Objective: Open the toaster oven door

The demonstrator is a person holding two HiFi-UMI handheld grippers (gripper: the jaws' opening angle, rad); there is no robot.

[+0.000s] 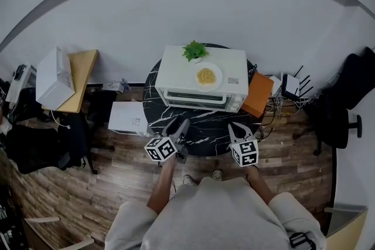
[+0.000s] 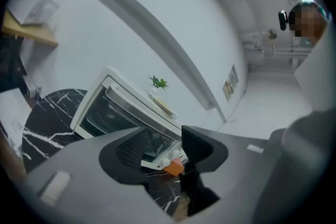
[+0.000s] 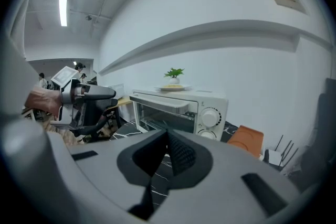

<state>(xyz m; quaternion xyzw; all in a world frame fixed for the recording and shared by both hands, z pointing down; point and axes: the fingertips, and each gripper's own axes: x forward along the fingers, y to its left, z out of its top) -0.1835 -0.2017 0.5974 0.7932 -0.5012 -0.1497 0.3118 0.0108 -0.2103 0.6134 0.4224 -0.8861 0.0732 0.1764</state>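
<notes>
the white oven point(image 1: 202, 88) is sitting on a round black marble desk point(image 1: 205, 130), towards its far side, with its glass door point(image 1: 190, 98) facing the person and standing closed. a small green plant point(image 1: 194, 51) and a plate point(image 1: 208, 76) of yellow food are resting on the oven's top. an orange item point(image 1: 258, 93) is lying just beside the oven's right end, at the desk's edge.

both tongs are hanging over the near edge of the desk, well apart from the oven and pointing towards it. the left tongs point(image 1: 179, 126) are standing released: in the left gripper view the left tongs point(image 2: 163, 147) are showing a clear gap, with the oven's point(image 2: 115, 107) knob end and the orange item point(image 2: 173, 168) appearing through it and nothing sitting between the pads. that view is showing the oven slanting, so these tongs are being held tilted to one side.

the right tongs point(image 1: 237, 126) are being held clenched on nothing: in the right gripper view the right tongs point(image 3: 168, 136) are meeting tip to tip. past them the oven point(image 3: 178, 107) is showing its closed door point(image 3: 160, 113), the handle point(image 3: 157, 103) running along the door's top edge, and the knobs point(image 3: 210, 117) on its right. a hand point(image 3: 42, 99) is holding the left tongs point(image 3: 79, 97) at that view's left.
</notes>
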